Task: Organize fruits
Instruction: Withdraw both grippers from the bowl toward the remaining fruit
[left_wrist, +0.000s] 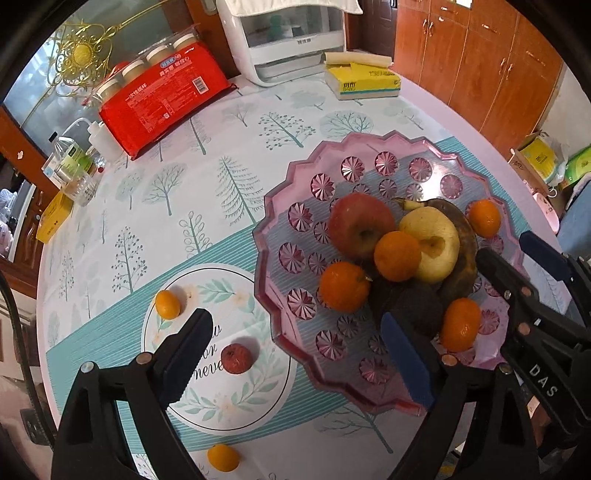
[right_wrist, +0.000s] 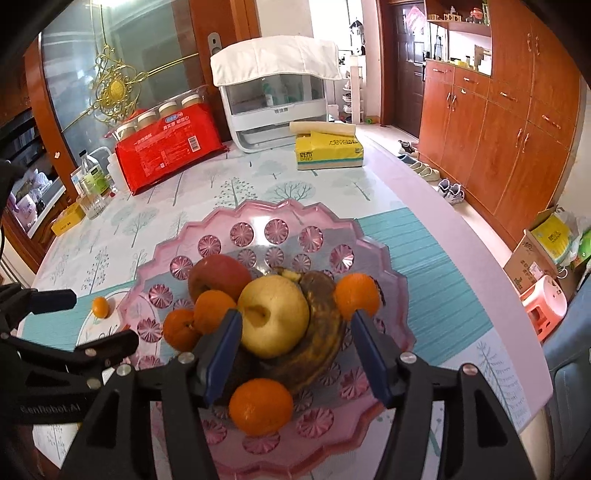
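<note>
— Why is the left gripper (left_wrist: 291, 354) spread wide beside the pink tray (left_wrist: 280, 206)?
— I think to grab the little red fruit (left_wrist: 236, 358) there. The right gripper (right_wrist: 295, 354), spread too, waits over the tray's fruit pile.
</note>
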